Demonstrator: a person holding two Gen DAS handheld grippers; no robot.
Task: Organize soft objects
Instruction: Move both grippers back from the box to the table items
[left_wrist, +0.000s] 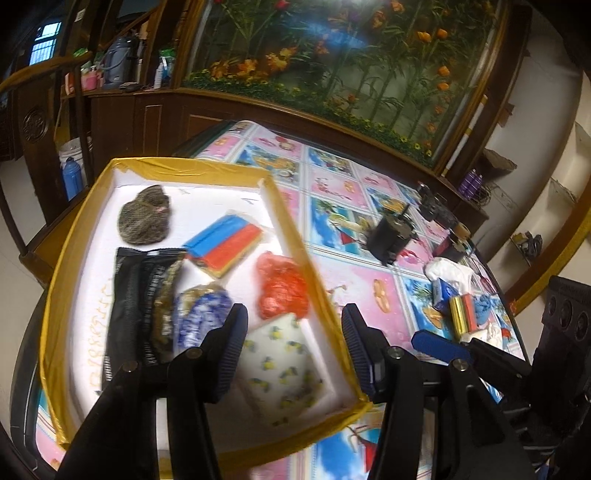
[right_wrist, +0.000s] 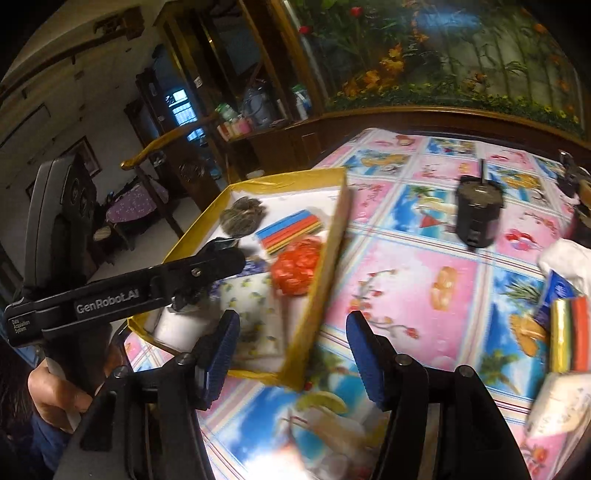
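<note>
Left gripper jaws apart, nothing between, hovering over near right corner of tray. Directly below: white printed pack in that corner, red bag just beyond it, blue-white pouch beside left finger, black packet further left. Striped sponge pack mid-tray, grey mesh bundle at far end. Right gripper also jaws apart and empty, above tablecloth just right of the tray's right wall, fingers straddling that wall's near end. Still on the cloth, well to the right: second striped sponge, blue pack touching it, white cloth behind, white pack nearer. Black cup upright mid-table.
</note>
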